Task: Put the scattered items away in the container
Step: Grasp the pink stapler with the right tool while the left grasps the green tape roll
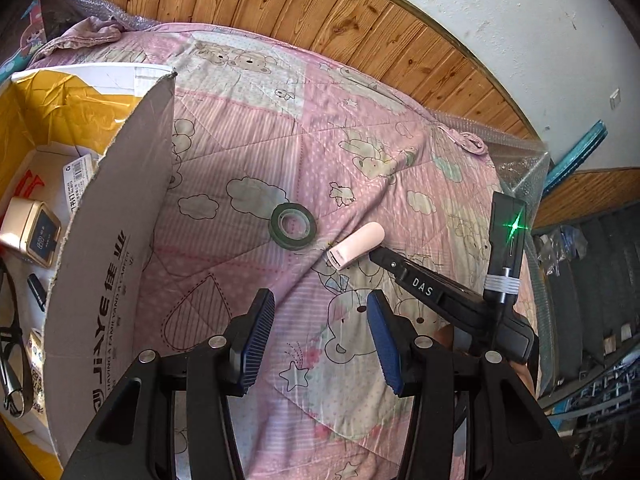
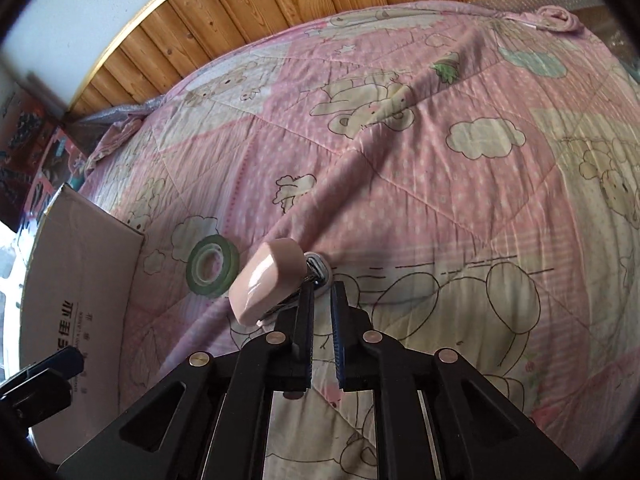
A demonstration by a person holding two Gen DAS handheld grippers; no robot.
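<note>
Left gripper (image 1: pixel 320 340): nearest of all, its blue-padded fingers spread wide with nothing between them, hanging over the bed quilt (image 1: pixel 360 168).
Right gripper (image 2: pixel 322 288): fingers drawn close together, pinching the metal end of the pink clip (image 2: pixel 266 286); a thin gap shows between the pads lower down, but the tips appear closed on the clip's spring end.
Pink clip: held at the right gripper's tips, its rounded pink body sticking out up and to the left of the fingers. From the left wrist view its long axis runs from lower left to upper right, in line with the right gripper's reach.
Green tape roll (image 1: pixel 293 226): lying flat on the quilt, just left of the clip and a little farther out; apart from it, not touching.
Cardboard box (image 1: pixel 116 248): to the left, its tall grey flap standing between the quilt and the inside. A gold tin (image 1: pixel 30 230) and other small items already lie within.
Key relation: the box lies to the left of the held clip, past the tape roll, so the carry likely goes left and over the flap.
Nearer to the tape: by my judgement the free left gripper, which faces the roll almost straight ahead.
</note>
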